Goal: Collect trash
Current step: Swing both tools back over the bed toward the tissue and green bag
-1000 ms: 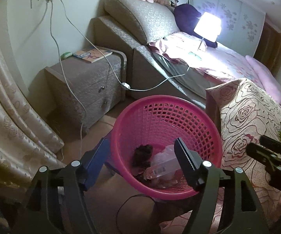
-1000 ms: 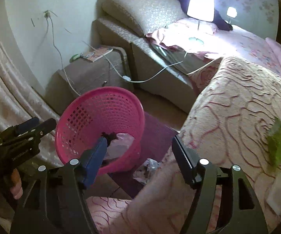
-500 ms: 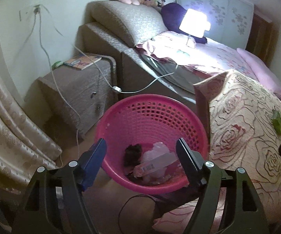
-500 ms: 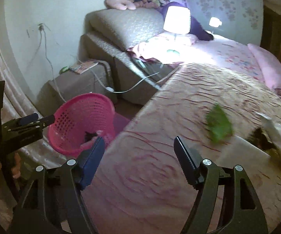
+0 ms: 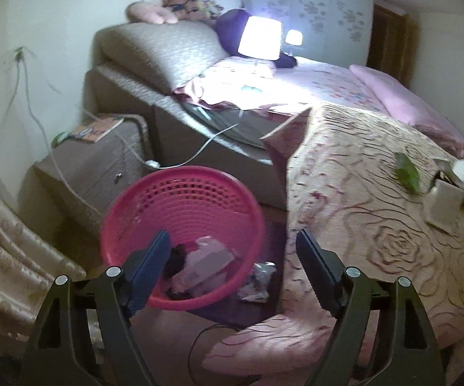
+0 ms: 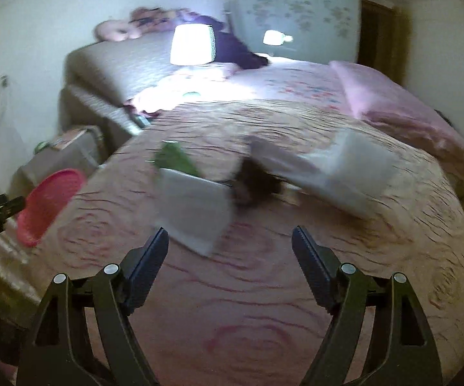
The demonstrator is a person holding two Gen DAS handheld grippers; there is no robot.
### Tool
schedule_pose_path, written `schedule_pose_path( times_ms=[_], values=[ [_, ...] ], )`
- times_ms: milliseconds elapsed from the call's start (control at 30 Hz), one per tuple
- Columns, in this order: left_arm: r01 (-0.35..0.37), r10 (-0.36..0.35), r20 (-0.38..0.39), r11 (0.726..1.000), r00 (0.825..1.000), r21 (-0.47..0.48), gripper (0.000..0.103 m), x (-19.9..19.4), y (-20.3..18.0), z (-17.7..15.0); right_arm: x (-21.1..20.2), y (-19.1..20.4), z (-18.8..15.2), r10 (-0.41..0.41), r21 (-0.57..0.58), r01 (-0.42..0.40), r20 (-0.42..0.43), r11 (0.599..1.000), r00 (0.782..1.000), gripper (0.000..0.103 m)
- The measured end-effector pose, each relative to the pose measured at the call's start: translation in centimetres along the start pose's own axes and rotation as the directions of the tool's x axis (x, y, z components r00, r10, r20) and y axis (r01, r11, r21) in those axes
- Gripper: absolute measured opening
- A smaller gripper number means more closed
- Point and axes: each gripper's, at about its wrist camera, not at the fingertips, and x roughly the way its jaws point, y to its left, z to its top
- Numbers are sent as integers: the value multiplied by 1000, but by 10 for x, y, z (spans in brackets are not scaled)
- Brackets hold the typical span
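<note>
Black fingers of the right hand-held gripper are spread wide apart and hold nothing. A second ago this gripper was looking down at the pink basket by the bed. Now it has swung over the bed, and the view is smeared because it is moving fast. That means one drop is done and the next pick-up is starting.

Just past its tips lies a white flat paper on the rose blanket. Touching the far edge of the paper is a green wrapper. Beside it sits a dark clump, and a crumpled white bag lies against that. All of it is trash that still needs to go. The paper is closest, so I think it goes next.

On the other side, the left hand-held gripper is spread open too, with nothing between its fingers. It has backed off a little but still hangs over the pink basket, which stands on the floor beside the bed. Some trash is already inside. One crinkled wrapper lies on the floor just outside the basket, near its rim, so it may need a second try.

Farther back, a lit lamp stands on the bed near the headboard.
</note>
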Motion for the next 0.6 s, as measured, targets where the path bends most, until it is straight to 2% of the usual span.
schedule_pose_path(
  times_ms=[167,333,467,600],
  values=[
    [46,-45,-6,997,999,61,79,-3,-32,-2,-1,-31,-13,-61,62,61,-1,996,998,76],
    [110,-109,-14,983,994,146,80,-7,-72,-6,-1,-56,-21,-112,116,111,0,987,994,76],
    [171,-164,-49,967,985,187,81,-4,-100,-7,-2,-71,-30,-126,147,127,-12,981,992,76],
    [217,-211,-54,953,976,213,81,-4,-127,-4,2,-76,-36,-131,166,132,-22,977,991,76]
  ],
)
